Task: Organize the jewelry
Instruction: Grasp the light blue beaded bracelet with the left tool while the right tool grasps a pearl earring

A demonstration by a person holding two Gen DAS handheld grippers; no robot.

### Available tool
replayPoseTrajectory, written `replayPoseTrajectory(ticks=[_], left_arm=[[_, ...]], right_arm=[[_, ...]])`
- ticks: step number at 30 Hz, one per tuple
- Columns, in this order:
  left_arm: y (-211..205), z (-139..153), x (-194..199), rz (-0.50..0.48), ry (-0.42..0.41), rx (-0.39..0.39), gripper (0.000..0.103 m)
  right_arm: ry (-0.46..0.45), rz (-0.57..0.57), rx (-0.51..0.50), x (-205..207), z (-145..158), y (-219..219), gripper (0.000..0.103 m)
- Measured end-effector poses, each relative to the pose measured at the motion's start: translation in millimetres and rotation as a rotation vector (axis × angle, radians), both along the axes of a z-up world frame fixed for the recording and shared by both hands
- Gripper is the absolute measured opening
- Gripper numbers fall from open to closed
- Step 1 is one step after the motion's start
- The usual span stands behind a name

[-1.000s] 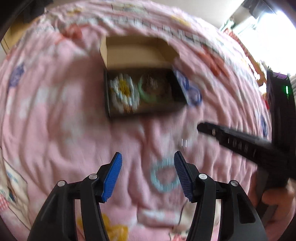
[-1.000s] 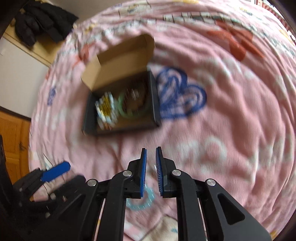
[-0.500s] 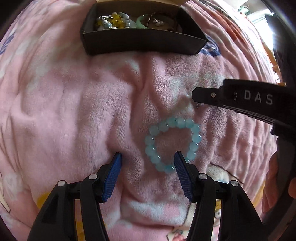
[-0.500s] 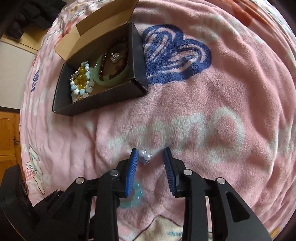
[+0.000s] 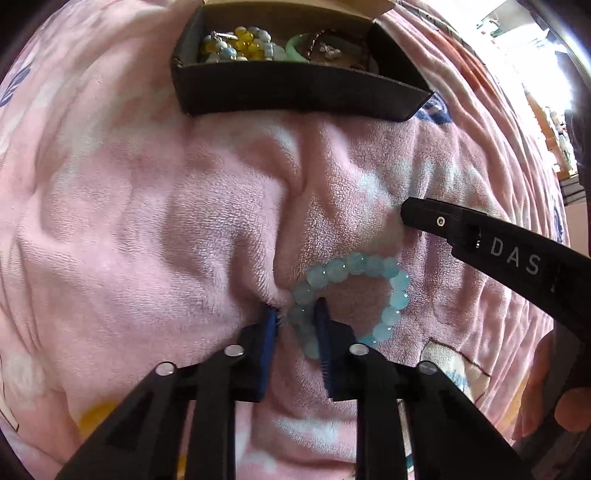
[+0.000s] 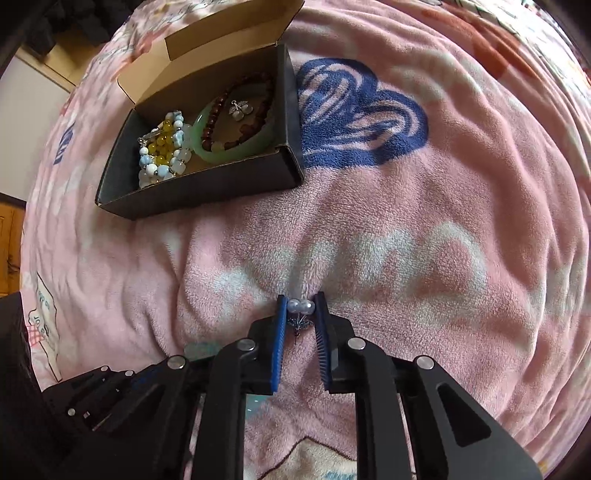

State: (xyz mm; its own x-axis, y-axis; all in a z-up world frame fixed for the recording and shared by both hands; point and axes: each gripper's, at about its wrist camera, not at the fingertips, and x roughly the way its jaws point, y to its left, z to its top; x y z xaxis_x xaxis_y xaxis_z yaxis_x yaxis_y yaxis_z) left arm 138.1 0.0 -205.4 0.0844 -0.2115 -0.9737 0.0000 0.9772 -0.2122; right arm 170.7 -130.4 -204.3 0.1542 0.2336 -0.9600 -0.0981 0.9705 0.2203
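A light blue bead bracelet lies on the pink blanket. My left gripper is shut on its near-left beads, pressed into the blanket. My right gripper is shut on a small pearl earring on the blanket, a dark charm hanging between the fingers. The right gripper's finger shows in the left wrist view, just right of the bracelet. The open black jewelry box sits beyond, holding a green bangle, a brown bead bracelet and a yellow-and-white bead bracelet.
The pink fleece blanket is soft and wrinkled, with a blue heart print right of the box. The box's cardboard lid stands open at its far side. The box also shows in the left wrist view.
Both grippers have come down onto the blanket and closed: the left on the blue bracelet, the right on the pearl earring. Both were open half a second ago.
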Motion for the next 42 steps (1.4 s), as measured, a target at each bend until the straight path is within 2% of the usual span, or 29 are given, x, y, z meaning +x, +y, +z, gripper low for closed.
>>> replayPoseTrajectory(ticks=[6,13,15,16,21,29,34,39,41,42], left_arm=[[-5,21,-6,-0.063,-0.051,0.021,0.015],[3,46,-8,-0.079,-0.081,-0.012,0.014],[5,53,-17,-0.080,-0.089,-0.025,0.011],[5,57,-17,-0.085,-0.092,-0.034,0.004],[2,77,-26,-0.118,-0.120,-0.043,0.004],[-9,50,-7,-0.160,-0.040,-0.046,0.004],[-9,26,10,-0.184,-0.018,0.000,0.004],[-8,18,14,-0.194,-0.010,0.003,0.004],[-11,20,14,-0.208,-0.017,0.007,0.009],[-13,21,14,-0.211,-0.024,0.008,0.022]], right_arm=[[-0.012,0.002,0.029,-8,14,-9,0.015],[-0.039,0.001,0.061,-18,36,-17,0.015],[-0.048,-0.001,0.065,-24,43,-20,0.015],[-0.052,-0.003,0.069,-25,46,-20,0.015],[-0.054,-0.011,0.088,-29,55,-26,0.015],[-0.035,-0.016,0.102,-28,50,-22,0.015],[-0.027,-0.023,0.105,-24,45,-27,0.015],[-0.019,-0.030,0.109,-19,37,-32,0.015],[-0.011,-0.040,0.122,-18,33,-33,0.015],[-0.007,-0.043,0.127,-18,32,-34,0.015]])
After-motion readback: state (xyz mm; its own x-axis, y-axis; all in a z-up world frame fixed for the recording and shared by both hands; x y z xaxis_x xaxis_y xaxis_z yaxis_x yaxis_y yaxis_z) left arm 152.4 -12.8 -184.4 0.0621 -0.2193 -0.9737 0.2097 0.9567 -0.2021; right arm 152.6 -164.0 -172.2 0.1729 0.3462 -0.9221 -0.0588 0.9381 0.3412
